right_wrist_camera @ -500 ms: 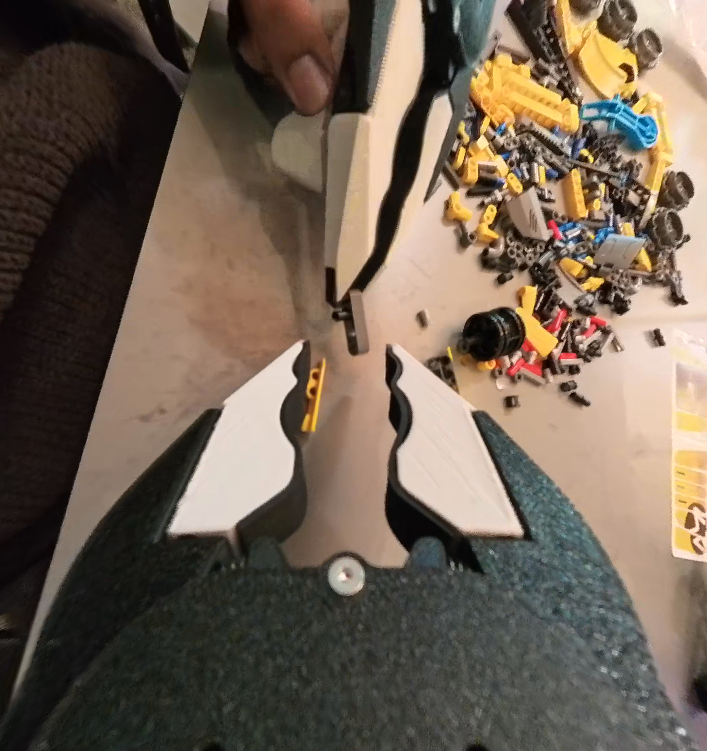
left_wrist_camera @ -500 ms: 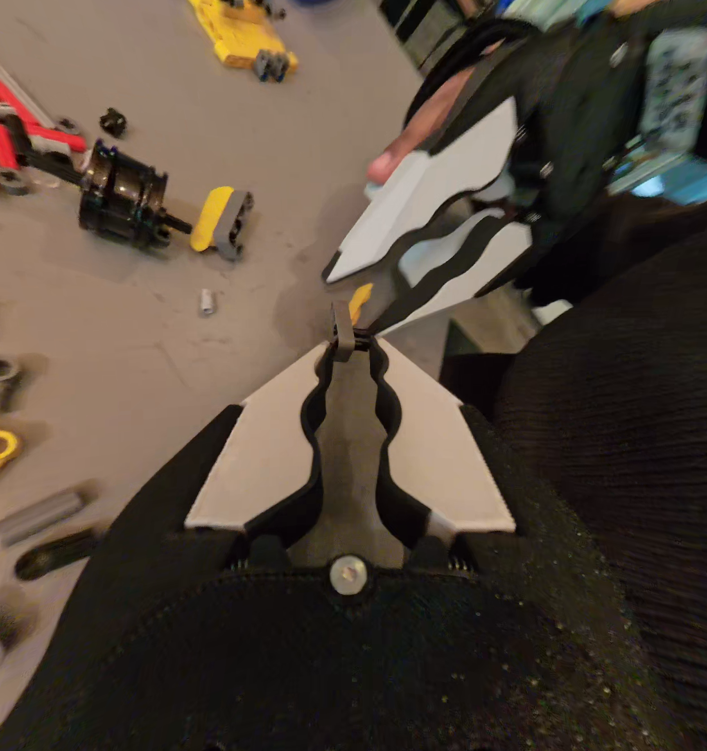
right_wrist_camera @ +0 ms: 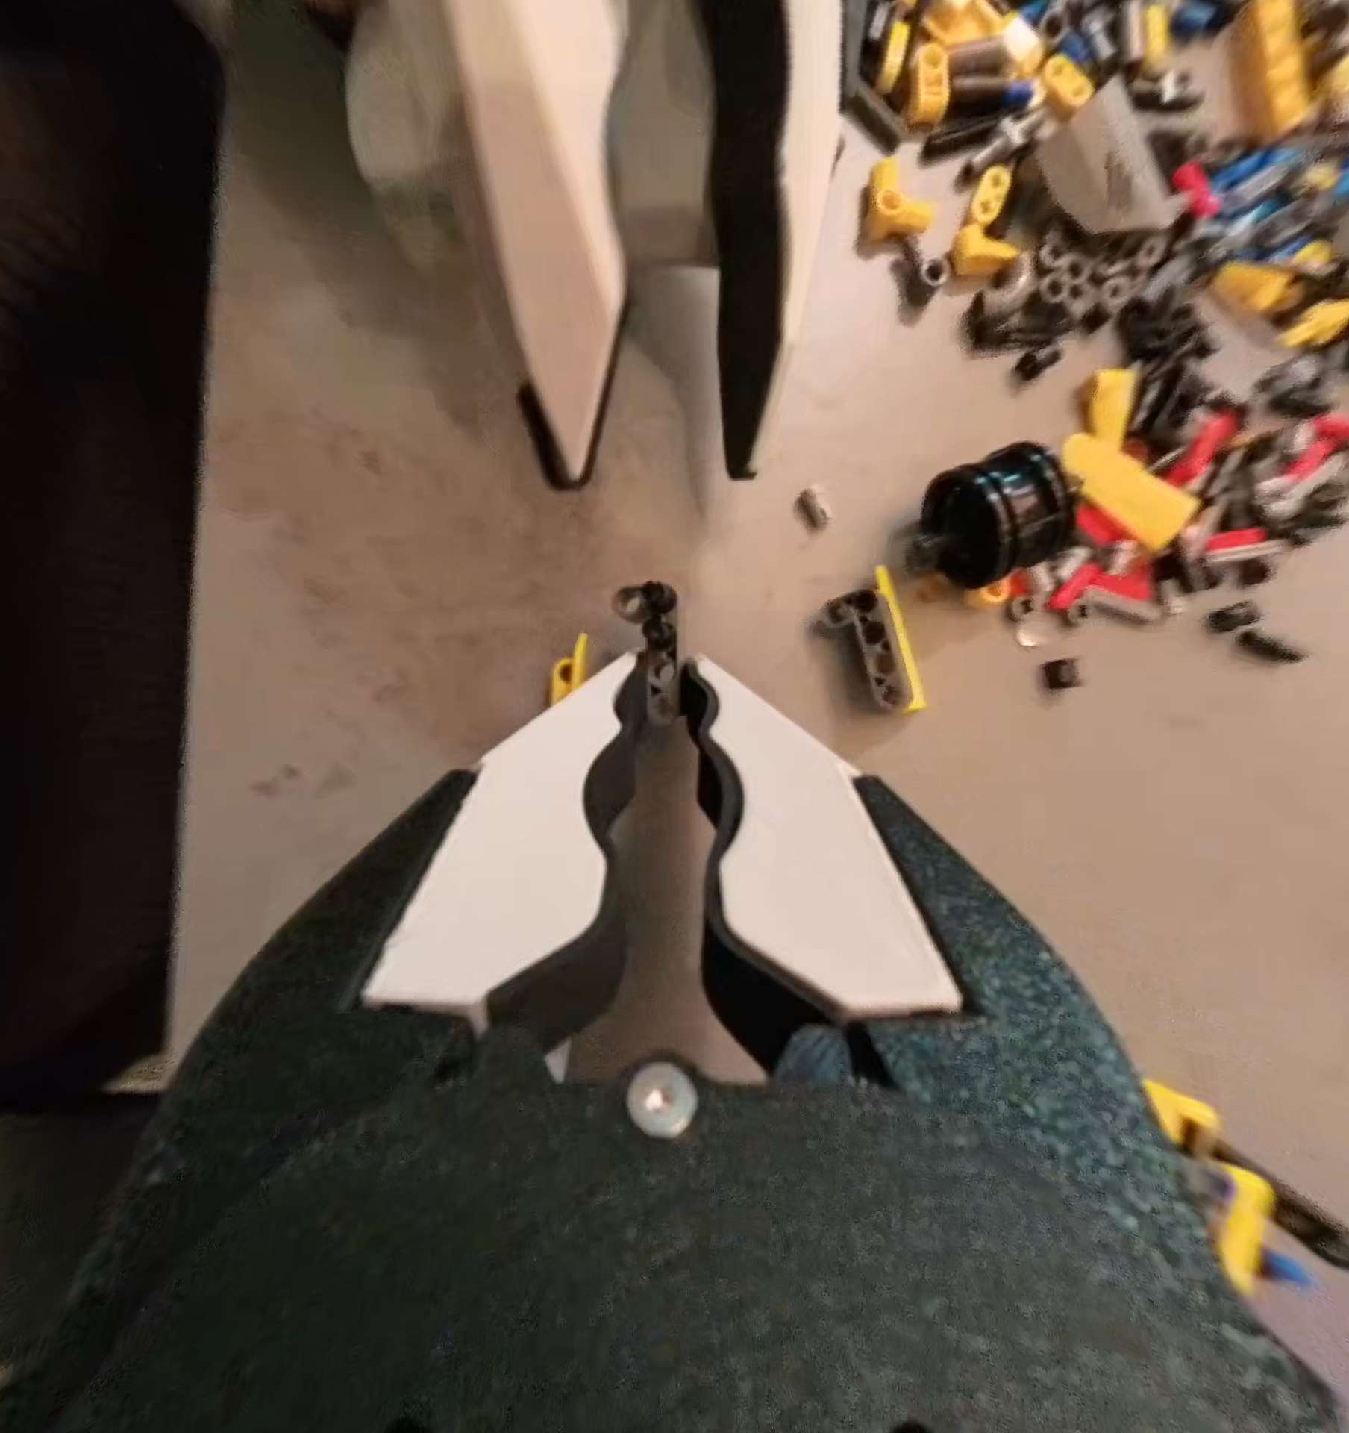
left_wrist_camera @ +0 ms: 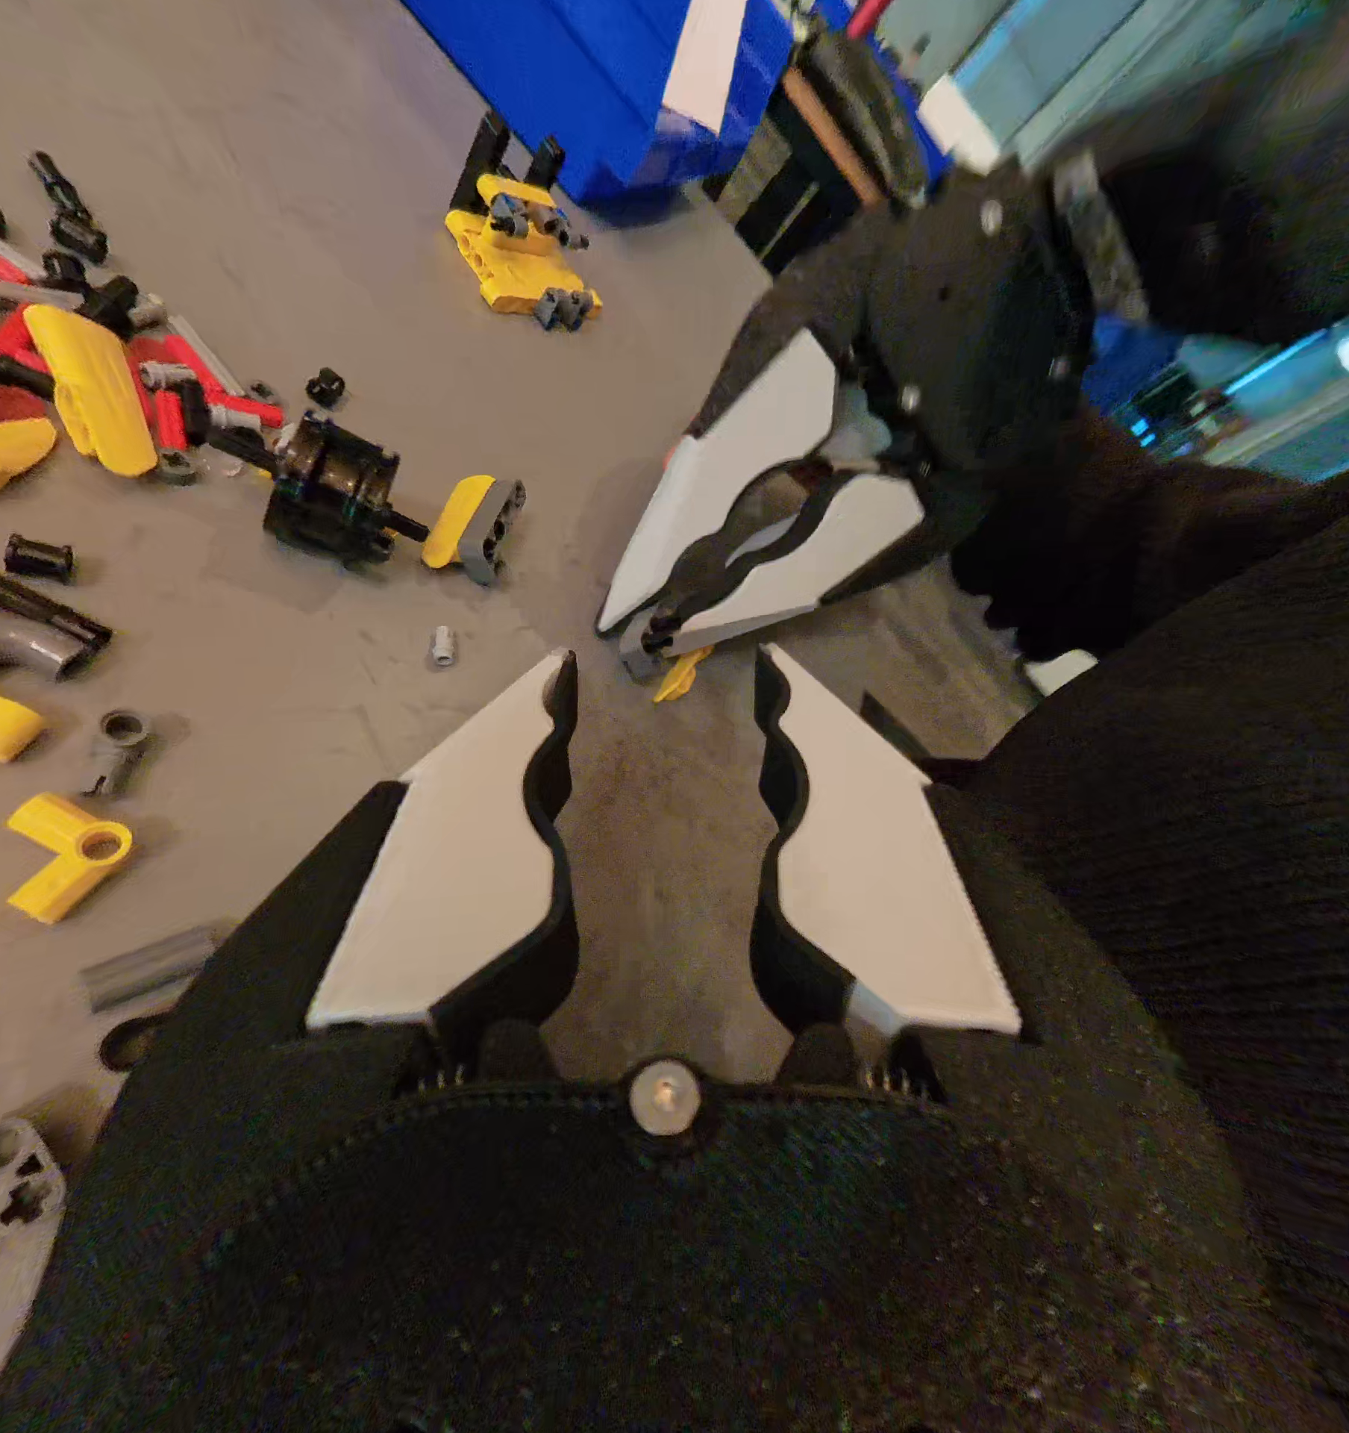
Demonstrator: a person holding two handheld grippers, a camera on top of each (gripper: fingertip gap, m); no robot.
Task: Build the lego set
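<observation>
The right gripper (right_wrist_camera: 662, 659) is clamped on a small dark grey beam (right_wrist_camera: 658, 659) with holes, which sticks out past the fingertips above the grey table (right_wrist_camera: 392, 496). A small yellow piece (right_wrist_camera: 571, 668) lies just left of the tips. Ahead, the left gripper (right_wrist_camera: 652, 473) points back with its jaws apart and nothing between them. To the right lie a grey-and-yellow piece (right_wrist_camera: 881, 651), a black wheel hub (right_wrist_camera: 993, 516) and a blurred heap of yellow, red and black parts (right_wrist_camera: 1167, 271).
</observation>
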